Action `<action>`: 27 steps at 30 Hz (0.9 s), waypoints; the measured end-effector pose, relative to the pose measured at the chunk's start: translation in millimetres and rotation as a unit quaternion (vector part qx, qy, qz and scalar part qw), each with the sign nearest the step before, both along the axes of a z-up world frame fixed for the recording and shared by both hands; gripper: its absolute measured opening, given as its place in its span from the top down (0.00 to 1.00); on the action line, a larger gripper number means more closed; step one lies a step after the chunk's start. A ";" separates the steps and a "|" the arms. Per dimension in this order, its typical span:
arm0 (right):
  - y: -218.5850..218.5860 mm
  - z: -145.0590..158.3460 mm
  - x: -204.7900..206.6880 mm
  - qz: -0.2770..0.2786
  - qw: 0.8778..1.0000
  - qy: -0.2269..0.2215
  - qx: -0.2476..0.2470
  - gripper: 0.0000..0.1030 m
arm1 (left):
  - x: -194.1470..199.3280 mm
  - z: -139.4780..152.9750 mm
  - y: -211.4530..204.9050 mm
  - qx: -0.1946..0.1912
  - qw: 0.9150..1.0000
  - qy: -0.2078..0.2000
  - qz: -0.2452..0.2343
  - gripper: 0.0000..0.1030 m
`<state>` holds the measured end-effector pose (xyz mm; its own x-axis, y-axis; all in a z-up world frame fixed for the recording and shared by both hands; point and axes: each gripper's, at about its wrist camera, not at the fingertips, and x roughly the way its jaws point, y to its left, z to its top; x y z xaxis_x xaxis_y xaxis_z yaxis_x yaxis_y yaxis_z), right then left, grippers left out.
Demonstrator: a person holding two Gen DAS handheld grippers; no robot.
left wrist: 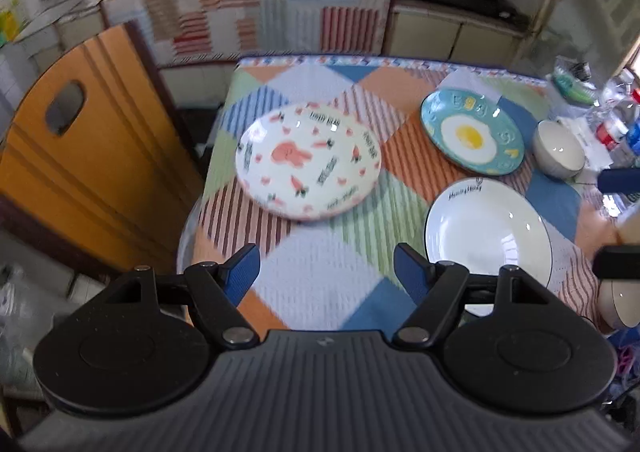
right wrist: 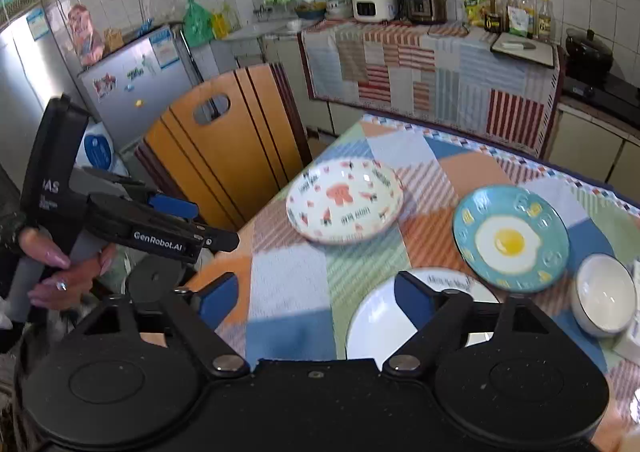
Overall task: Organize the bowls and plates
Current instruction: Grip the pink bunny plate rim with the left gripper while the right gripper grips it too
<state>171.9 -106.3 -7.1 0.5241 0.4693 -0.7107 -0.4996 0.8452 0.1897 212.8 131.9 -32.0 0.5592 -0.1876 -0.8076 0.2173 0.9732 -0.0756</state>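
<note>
Both hand-held grippers open & empty above the surface w/ plates, bowls.

Left wrist view: left hand-held gripper (left wrist: 327,272) spread wide, nothing btwn the pads, over the patchwork surface (left wrist: 320,276); rabbit plate (left wrist: 307,160) ahead, egg plate (left wrist: 472,131) and white plate (left wrist: 488,236) to the right, white bowl (left wrist: 558,147) beyond; a 2nd bowl (left wrist: 618,304) at the right edge shows only here.
Right wrist view: right hand-held gripper (right wrist: 316,298) released, holding nothing, above the white plate; only here a hand (right wrist: 60,264) gripping the left tool's handle, plus fridge (right wrist: 136,83).
</note>
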 end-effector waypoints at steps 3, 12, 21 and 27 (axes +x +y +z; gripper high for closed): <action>10.7 -6.4 16.7 0.005 1.000 0.000 0.007 0.14 | 15.3 -8.1 13.3 -0.007 0.999 -0.025 -0.018 0.29; 19.9 -50.1 61.7 -0.101 0.993 -0.058 0.033 0.17 | 63.3 -54.6 36.2 0.009 0.998 -0.055 -0.006 0.18; 24.1 -108.8 126.8 -0.106 0.991 0.015 0.080 0.17 | 115.8 -100.9 50.8 -0.015 0.999 -0.038 0.015 0.18; 32.4 -152.0 168.0 -0.071 0.993 0.062 0.069 0.22 | 146.8 -121.4 52.2 -0.015 0.999 -0.020 0.023 0.20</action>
<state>339.9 -73.9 -159.1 0.5036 0.4945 -0.7084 -0.3428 0.8671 0.3616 359.7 184.1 -153.5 0.5997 -0.1839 -0.7788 0.1750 0.9798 -0.0966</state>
